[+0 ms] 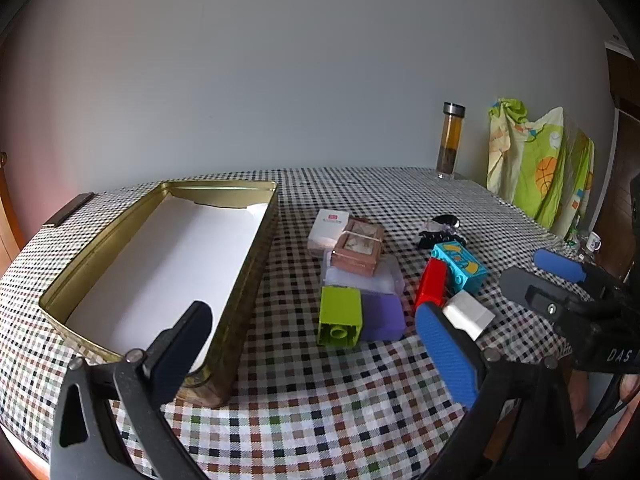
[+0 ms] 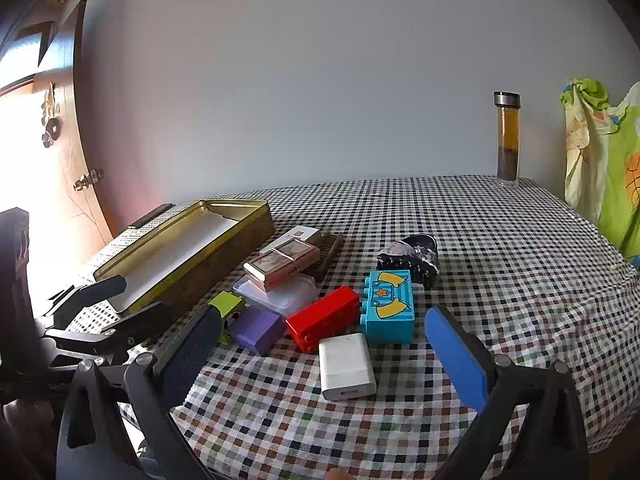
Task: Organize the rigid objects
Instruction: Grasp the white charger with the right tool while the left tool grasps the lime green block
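Observation:
An open gold tin (image 1: 256, 264) lined with white paper sits on the left of the checked tablecloth (image 1: 320, 408). To its right lie a green brick (image 1: 340, 316), a purple box (image 1: 382, 316), a red brick (image 1: 432, 282), a blue printed brick (image 1: 460, 266), a white charger (image 1: 468, 314) and a pink banded box (image 1: 358, 250) on a clear case (image 1: 360, 280). My left gripper (image 1: 316, 356) stands open in front of the tin and green brick, holding nothing. My right gripper (image 2: 322, 318) hangs open above the white charger (image 2: 346, 366), also holding nothing.
A small white box (image 1: 328, 228) and a black hair clip (image 1: 440, 232) lie behind the pile. A tall bottle (image 1: 451, 140) stands at the back by the wall. Green patterned cloth (image 1: 536, 160) hangs at the right edge. A wooden door (image 2: 48, 120) is on the left.

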`<move>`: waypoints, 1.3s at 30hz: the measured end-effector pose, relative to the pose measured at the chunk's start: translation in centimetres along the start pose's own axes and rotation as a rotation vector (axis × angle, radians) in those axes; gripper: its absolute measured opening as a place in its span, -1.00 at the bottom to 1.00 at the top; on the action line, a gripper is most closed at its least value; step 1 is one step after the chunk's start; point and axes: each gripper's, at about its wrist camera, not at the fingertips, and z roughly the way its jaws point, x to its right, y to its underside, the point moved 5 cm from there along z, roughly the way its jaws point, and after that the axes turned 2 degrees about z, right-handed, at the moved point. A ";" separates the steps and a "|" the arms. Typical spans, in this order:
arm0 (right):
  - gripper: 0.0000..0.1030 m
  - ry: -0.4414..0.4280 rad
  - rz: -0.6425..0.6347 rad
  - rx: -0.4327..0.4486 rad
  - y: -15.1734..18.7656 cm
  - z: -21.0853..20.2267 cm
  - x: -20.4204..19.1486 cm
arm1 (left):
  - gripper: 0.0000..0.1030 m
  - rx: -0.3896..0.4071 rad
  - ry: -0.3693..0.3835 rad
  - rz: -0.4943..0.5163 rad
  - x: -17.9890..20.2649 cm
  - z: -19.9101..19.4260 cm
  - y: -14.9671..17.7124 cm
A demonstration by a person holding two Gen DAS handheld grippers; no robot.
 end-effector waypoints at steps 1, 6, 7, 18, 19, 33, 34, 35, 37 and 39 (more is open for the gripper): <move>0.99 0.000 0.001 0.000 0.0 0.0 0.0 | 1.00 0.000 0.000 0.001 0.0 0.0 0.0; 0.99 0.005 0.004 -0.004 0.3 0.2 0.3 | 1.00 -0.004 0.003 0.009 0.2 0.3 0.2; 0.99 0.009 0.005 -0.009 0.4 0.4 0.4 | 1.00 -0.006 0.007 0.008 0.1 0.4 0.2; 0.98 0.081 0.004 -0.067 2.5 2.8 2.3 | 0.56 -0.061 0.062 0.053 1.6 2.6 1.1; 0.95 0.085 0.003 -0.073 2.6 3.0 2.4 | 0.53 -0.066 0.066 0.058 1.7 2.8 1.1; 0.41 0.064 -0.012 -0.128 4.4 5.2 2.9 | 0.07 -0.153 0.106 0.067 2.3 6.0 1.5; 0.38 0.063 -0.013 -0.131 4.5 5.3 2.8 | 0.07 -0.154 0.105 0.067 2.2 6.2 1.4; 0.35 0.059 -0.014 -0.135 4.5 5.4 2.8 | 0.07 -0.153 0.107 0.066 2.2 6.3 1.3; 0.28 0.059 -0.023 -0.135 4.7 5.5 2.6 | 0.07 -0.158 0.116 0.052 2.0 6.4 1.3; 0.21 0.057 -0.040 -0.136 4.8 5.5 2.2 | -0.01 -0.157 0.123 0.048 2.0 6.4 1.3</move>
